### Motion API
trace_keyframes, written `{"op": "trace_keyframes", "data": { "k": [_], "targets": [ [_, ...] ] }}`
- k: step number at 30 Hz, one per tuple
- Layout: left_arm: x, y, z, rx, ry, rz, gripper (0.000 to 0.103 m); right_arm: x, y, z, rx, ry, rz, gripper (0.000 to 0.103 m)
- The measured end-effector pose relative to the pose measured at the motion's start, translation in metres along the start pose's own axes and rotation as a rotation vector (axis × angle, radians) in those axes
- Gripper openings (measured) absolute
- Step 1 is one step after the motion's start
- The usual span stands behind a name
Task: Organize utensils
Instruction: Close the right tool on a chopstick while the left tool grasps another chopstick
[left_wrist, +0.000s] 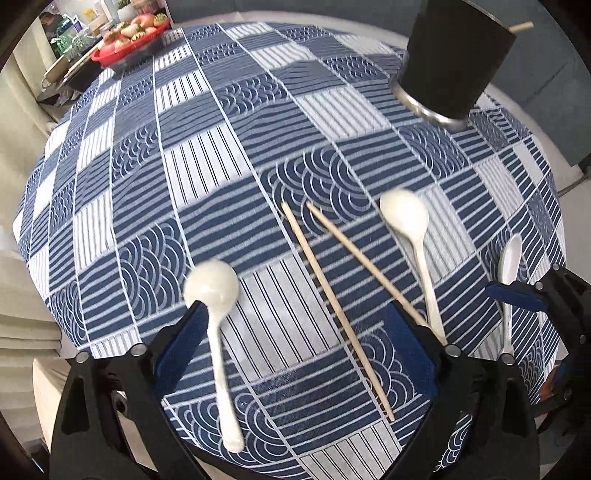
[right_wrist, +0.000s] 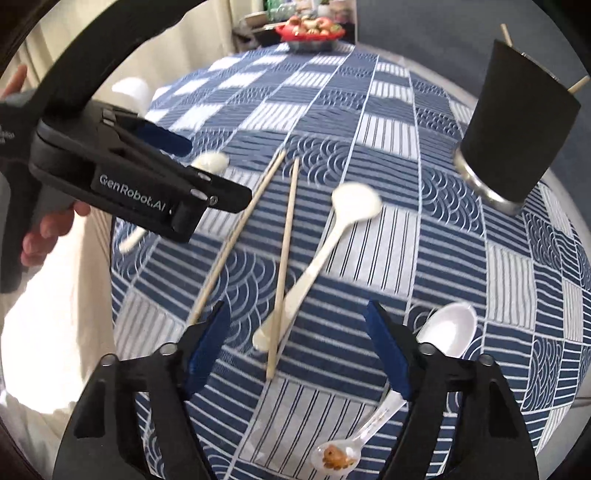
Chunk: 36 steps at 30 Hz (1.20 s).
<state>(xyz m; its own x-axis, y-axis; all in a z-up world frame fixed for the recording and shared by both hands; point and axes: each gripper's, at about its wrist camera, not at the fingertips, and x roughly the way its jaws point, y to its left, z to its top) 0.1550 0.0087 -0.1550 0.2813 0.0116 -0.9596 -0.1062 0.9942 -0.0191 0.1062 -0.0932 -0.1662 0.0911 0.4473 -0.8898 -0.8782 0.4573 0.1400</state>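
Observation:
On the blue-and-white checked tablecloth lie two wooden chopsticks and three spoons. My left gripper stands open just above the cloth, with one chopstick and the handle of a cream spoon between its fingers, not pressed. My right gripper is also open, straddling the handle end of a second cream spoon and the tip of a chopstick. A white spoon lies under its right finger. A black utensil cup with chopsticks in it stands at the far right.
A red bowl of fruit sits at the table's far edge beside shelf clutter. The left gripper, held by a hand, hangs over the left spoon. Cream fabric borders the table at left.

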Motion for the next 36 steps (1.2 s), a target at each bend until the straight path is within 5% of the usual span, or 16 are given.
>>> {"op": "trace_keyframes", "data": {
  "k": [7, 11, 14, 17, 19, 21, 28, 36],
  "targets": [
    [0.018, -0.015, -0.011, 0.036, 0.07, 0.002, 0.079, 0.009, -0.001, -0.011, -0.005, 0.047, 0.034, 0.038],
    [0.025, -0.021, -0.014, 0.042, 0.086, -0.005, 0.072, 0.01, -0.001, -0.01, -0.01, 0.059, 0.048, 0.005],
    [0.025, -0.022, -0.014, 0.041, 0.087, -0.014, 0.067, 0.011, -0.003, -0.012, -0.016, 0.078, 0.067, 0.005],
    [0.021, -0.022, -0.016, 0.036, 0.073, -0.02, 0.042, 0.007, -0.009, -0.015, 0.023, 0.064, 0.101, 0.005],
    [0.018, -0.021, -0.017, 0.02, 0.074, -0.029, 0.016, 0.002, -0.015, -0.016, 0.066, 0.046, 0.14, 0.005],
    [0.019, -0.013, -0.017, -0.007, 0.088, -0.06, 0.007, -0.002, -0.02, -0.017, 0.089, 0.033, 0.156, 0.005],
    [0.018, 0.003, -0.019, -0.06, 0.107, -0.102, 0.005, -0.017, -0.036, -0.013, 0.162, -0.016, 0.194, 0.005],
    [-0.009, 0.014, -0.01, -0.042, 0.051, -0.045, 0.005, -0.034, -0.049, -0.012, 0.179, -0.059, 0.173, 0.005]
  ]
}}
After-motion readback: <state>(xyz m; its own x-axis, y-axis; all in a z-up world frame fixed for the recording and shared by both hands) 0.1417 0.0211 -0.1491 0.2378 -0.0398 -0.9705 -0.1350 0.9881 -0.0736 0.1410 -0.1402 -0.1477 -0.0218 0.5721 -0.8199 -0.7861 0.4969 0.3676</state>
